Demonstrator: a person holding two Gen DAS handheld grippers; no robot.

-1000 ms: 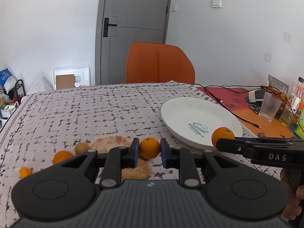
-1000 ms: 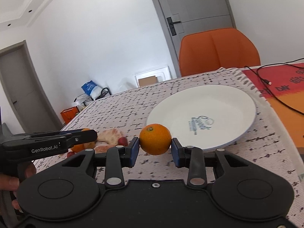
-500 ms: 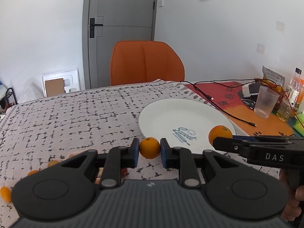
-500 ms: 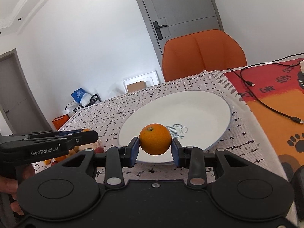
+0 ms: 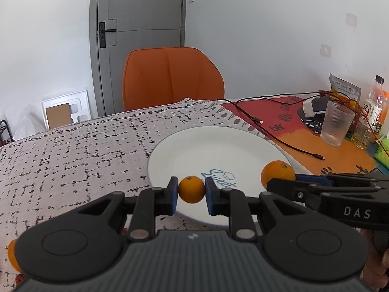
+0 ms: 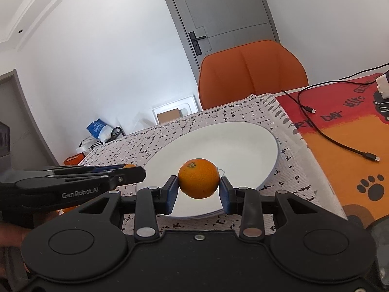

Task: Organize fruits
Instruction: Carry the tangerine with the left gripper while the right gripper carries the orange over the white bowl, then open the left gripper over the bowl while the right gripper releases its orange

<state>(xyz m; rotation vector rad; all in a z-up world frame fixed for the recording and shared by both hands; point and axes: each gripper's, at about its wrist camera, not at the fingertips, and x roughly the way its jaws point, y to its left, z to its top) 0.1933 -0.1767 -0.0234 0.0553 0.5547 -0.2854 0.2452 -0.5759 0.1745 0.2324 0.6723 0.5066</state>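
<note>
My left gripper (image 5: 191,192) is shut on a small orange (image 5: 191,189) and holds it above the near rim of the white plate (image 5: 218,146). My right gripper (image 6: 198,189) is shut on a larger orange (image 6: 198,178) above the near part of the plate (image 6: 231,143). In the left wrist view the right gripper's orange (image 5: 277,172) shows over the plate's right rim. In the right wrist view the left gripper (image 6: 131,174) shows from the side at the plate's left rim. The plate itself holds no fruit.
Another orange (image 5: 11,255) lies on the patterned tablecloth at the lower left. A glass (image 5: 336,126), bottles (image 5: 372,107) and black cables (image 5: 279,133) sit on the orange mat to the right. An orange chair (image 5: 170,77) stands behind the table.
Both grippers have moved forward and right with their oranges, from over the tablecloth to over the plate. The loose fruit pile has slid out of the left wrist view.
</note>
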